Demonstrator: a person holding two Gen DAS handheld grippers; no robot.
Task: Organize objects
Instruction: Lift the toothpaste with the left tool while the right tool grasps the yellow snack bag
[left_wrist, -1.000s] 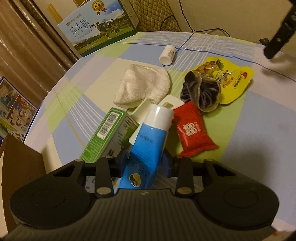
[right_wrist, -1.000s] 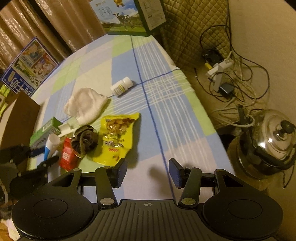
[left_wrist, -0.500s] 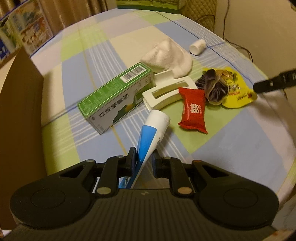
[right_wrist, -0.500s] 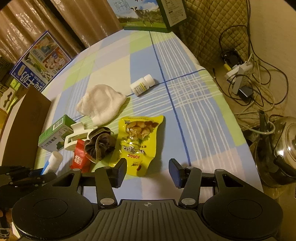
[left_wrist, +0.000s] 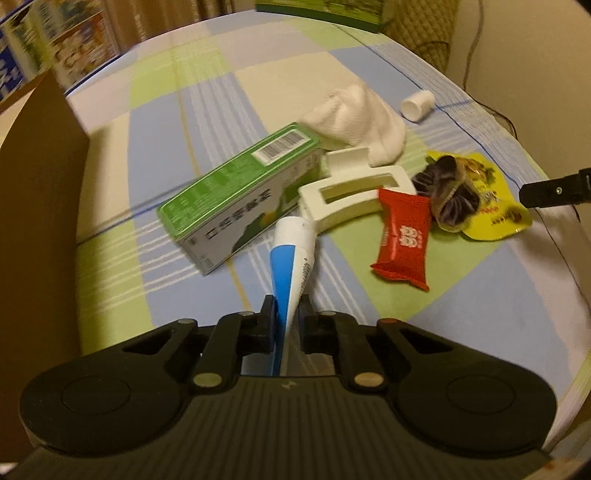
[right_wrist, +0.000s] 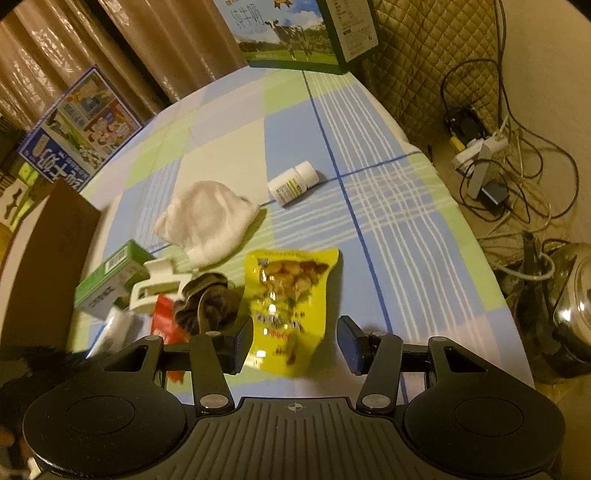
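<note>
Our left gripper (left_wrist: 286, 314) is clamped on the flat end of the blue-and-white tube (left_wrist: 291, 254), whose cap points toward the green box (left_wrist: 236, 192) and white clip (left_wrist: 354, 192). Our right gripper (right_wrist: 295, 341) hangs above the yellow snack pouch (right_wrist: 288, 295), fingers spread apart and holding nothing.

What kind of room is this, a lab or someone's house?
Most likely a home. The round table wears a checked cloth, milk cartons are stacked around it, and a steel kettle sits by tangled cables on the floor.
</note>
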